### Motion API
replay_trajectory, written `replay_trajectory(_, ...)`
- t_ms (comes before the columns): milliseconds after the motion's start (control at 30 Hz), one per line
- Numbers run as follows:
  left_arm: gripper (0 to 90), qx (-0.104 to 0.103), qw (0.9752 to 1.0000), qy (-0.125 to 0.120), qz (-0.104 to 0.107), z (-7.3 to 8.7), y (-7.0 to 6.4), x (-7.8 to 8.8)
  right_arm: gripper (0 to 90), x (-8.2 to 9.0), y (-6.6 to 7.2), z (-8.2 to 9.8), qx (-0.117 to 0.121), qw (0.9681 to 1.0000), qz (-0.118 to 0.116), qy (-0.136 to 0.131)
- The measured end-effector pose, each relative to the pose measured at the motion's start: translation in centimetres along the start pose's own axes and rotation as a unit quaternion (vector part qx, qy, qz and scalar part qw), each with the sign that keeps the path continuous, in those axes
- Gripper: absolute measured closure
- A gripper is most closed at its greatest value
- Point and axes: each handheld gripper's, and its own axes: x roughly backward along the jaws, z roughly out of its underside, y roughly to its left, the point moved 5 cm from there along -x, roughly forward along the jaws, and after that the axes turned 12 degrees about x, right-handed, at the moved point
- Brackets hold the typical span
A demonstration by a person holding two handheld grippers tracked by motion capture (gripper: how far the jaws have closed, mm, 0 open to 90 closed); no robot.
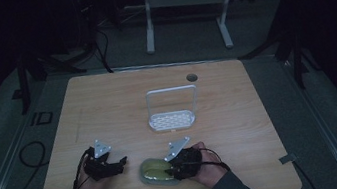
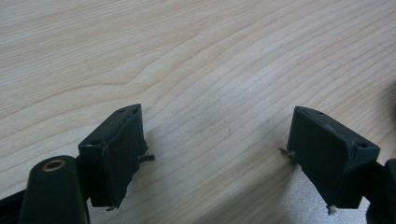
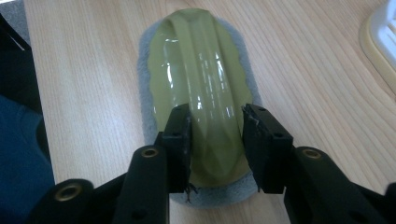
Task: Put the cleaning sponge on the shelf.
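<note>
Olive-green glossy plastic scrubber with a grey felt pad [image 3: 201,93] under it lies flat on the light wooden table [image 1: 107,103], at the near edge and a little right of the middle; in the high view it shows as an oval [image 1: 153,170] just left of the right hand; its raised handle ridge runs lengthwise down the green top, and the grey pad shows as a rim all round it. Right gripper [image 3: 215,140] straddles the near end of that ridge, one black jaw on each side of it; the pads sit right against the ridge's flanks, though whether they press it I cannot tell; the same gripper [image 1: 179,166] lies low over the scrubber in the high view. Left gripper [image 2: 217,156] stands with its jaws wide apart over bare wood, nothing between them; in the high view it [image 1: 116,165] rests near the left of the scrubber, apart from it. White plastic rack with a perforated base and a tall hoop handle [image 1: 172,119] stands farther off, toward the middle of the table, well apart from both grippers.
</note>
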Motion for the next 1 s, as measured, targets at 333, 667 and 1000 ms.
replay_trajectory(333, 19.1, 0.0, 1.0, 0.0, 0.0, 0.0, 0.0, 0.0, 64.4, 1.5, -0.8, 2.1, -0.02, 0.9996, 0.015, 0.01)
replay_trajectory(667, 19.0, 0.0, 1.0, 0.0, -0.001, 0.0, 0.0, 0.0, 64.4, 3.5, -2.0, 4.6, -0.034, 0.9984, 0.031, 0.034)
replay_trajectory(1000, 19.0, 0.0, 1.0, 0.0, -0.001, 0.0, 0.0, 0.0, 59.0, 3.8, -2.4, 4.5, -0.016, 0.9977, 0.019, 0.063)
